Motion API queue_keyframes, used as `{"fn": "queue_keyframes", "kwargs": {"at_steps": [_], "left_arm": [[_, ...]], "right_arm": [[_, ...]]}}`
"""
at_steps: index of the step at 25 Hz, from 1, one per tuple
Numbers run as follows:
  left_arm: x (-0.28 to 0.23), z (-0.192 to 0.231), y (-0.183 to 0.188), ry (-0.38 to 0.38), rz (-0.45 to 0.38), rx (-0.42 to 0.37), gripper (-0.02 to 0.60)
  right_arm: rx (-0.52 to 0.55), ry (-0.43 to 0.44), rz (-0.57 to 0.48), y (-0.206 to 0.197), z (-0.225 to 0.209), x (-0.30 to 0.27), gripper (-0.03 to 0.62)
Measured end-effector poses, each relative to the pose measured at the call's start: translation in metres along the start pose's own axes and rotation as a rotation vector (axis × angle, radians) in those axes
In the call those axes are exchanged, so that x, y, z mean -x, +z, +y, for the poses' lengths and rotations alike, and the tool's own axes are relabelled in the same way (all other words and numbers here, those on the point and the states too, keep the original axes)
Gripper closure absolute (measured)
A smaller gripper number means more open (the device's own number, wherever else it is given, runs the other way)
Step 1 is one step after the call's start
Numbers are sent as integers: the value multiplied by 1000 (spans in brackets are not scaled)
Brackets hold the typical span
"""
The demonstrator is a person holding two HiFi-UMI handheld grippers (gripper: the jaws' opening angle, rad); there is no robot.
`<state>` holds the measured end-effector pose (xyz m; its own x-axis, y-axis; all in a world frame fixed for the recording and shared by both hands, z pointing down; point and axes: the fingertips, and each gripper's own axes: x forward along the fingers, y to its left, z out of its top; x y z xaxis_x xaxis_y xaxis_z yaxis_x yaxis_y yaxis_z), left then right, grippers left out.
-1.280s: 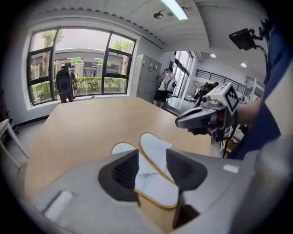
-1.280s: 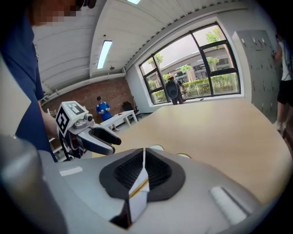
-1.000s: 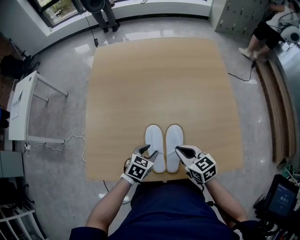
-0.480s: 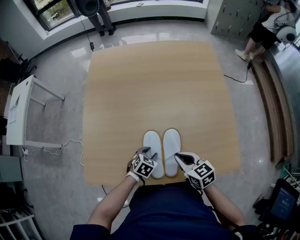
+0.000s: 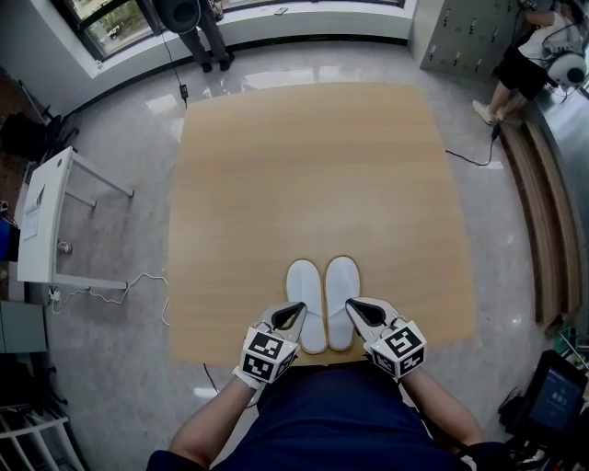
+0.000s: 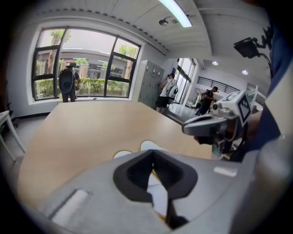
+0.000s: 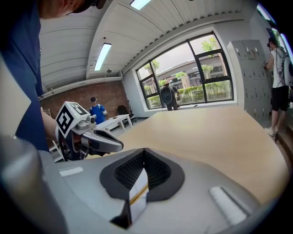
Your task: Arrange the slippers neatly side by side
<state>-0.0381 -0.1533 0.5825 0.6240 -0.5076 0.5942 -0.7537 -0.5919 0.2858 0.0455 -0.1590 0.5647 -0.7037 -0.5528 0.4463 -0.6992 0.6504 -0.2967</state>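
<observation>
Two white slippers lie flat and side by side, toes pointing away, near the front edge of the wooden table (image 5: pixel 313 175): the left slipper (image 5: pixel 305 287) and the right slipper (image 5: pixel 342 281). My left gripper (image 5: pixel 298 307) hovers over the left slipper's heel. Its jaws have just been closing and now stand shut with nothing between them. My right gripper (image 5: pixel 351 304) is shut too, over the right slipper's heel, and holds nothing. In the left gripper view, both slippers' toes (image 6: pixel 149 145) show beyond the shut left gripper (image 6: pixel 152 153). The right gripper view shows its own shut right gripper (image 7: pixel 144 151).
The table's front edge runs just under both grippers. A person (image 5: pixel 198 28) stands by the window at the far side. A white side table (image 5: pixel 46 212) and a cable (image 5: pixel 120 290) are on the floor at left. A wooden bench (image 5: pixel 543 212) runs along the right.
My left gripper has lifted and drawn back from the left slipper's heel, and its jaws went from open to shut. The right gripper and both slippers stayed put.
</observation>
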Motion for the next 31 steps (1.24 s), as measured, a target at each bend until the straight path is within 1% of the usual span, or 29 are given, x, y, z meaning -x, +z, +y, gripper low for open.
{"fn": "queue_keyframes", "kwargs": {"at_steps": [3, 6, 8, 12, 19, 25, 31], "left_arm": [[2, -17, 10, -9, -14, -35, 577], [-4, -24, 1, -10, -12, -83, 577], [-6, -29, -1, -22, -10, -95, 577], [-8, -28, -8, -34, 12, -93, 577], [-12, -27, -10, -35, 30, -91, 577], [-16, -29, -7, -46, 28, -91, 577], [-15, -35, -10, -53, 34, -94, 577]], "right_arm": [[16, 13, -41, 15, 7, 0, 583], [57, 19, -47, 23, 11, -1, 583], [70, 23, -43, 25, 12, -2, 583], [43, 31, -33, 22, 12, -4, 583], [30, 15, -27, 13, 6, 0, 583], [26, 19, -22, 12, 5, -2, 583], [21, 5, -3, 0, 1, 1, 583]]}}
